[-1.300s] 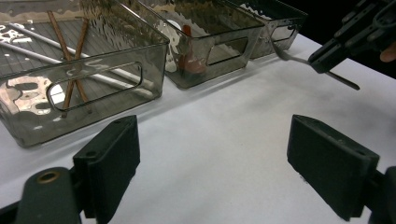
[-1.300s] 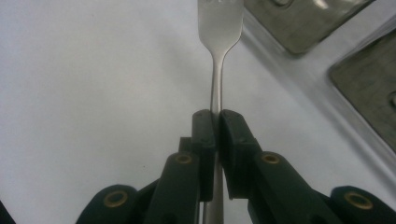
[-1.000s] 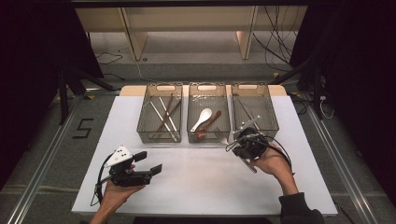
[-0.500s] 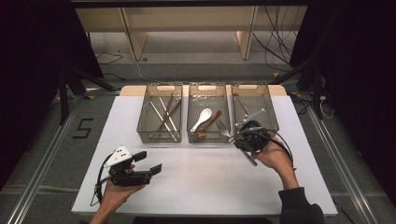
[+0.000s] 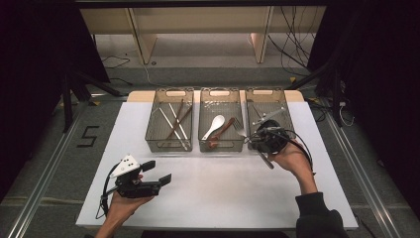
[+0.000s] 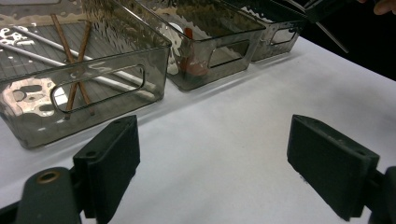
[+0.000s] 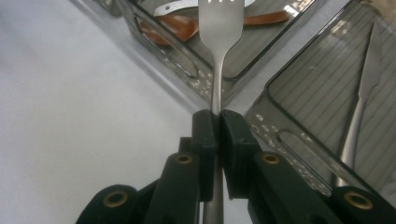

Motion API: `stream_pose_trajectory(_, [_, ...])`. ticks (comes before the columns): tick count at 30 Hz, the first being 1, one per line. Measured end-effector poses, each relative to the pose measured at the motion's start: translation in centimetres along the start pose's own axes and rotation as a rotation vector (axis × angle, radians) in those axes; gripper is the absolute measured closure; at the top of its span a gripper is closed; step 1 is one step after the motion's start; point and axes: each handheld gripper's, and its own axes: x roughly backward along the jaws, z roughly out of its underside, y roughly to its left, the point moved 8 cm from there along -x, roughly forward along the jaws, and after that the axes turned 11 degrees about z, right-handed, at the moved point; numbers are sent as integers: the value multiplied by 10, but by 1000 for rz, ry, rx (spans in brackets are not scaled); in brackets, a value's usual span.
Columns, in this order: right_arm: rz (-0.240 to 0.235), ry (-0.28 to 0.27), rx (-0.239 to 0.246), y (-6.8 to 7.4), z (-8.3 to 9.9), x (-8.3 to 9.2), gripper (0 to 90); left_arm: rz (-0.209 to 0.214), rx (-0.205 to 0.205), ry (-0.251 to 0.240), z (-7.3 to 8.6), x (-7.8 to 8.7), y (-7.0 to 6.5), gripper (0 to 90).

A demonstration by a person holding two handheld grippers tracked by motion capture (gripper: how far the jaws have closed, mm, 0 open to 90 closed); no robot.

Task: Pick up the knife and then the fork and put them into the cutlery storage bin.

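White table (image 5: 208,198), grey floor (image 5: 44,148), dark surroundings.

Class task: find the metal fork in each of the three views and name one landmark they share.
High view: fork right of centre, in the right gripper.
Left gripper view: its handle at top right.
Right gripper view: upright at centre.
Shared landmark: middle bin.

A lab recording setup: white table (image 5: 213,198) ringed by black curtains (image 5: 34,44), loose cables (image 5: 292,29), floor rails (image 5: 44,163).

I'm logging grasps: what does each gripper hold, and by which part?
The right gripper clamps a metal fork by its handle, just below the head. The left gripper holds nothing.
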Motion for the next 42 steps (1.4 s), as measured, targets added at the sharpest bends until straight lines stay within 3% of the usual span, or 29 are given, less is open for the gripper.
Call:
stream_pose_trajectory(10, [36, -15, -20, -17, -13, 1, 851, 0, -1, -4, 0, 0, 0, 167])
stream_pose_trajectory(26, [112, -19, -58, -55, -31, -4, 850, -1, -2, -1, 0, 0, 0, 167])
stream_pose_trajectory(42, [181, -7, -99, -86, -35, -16, 850, 2, -1, -3, 0, 0, 0, 167])
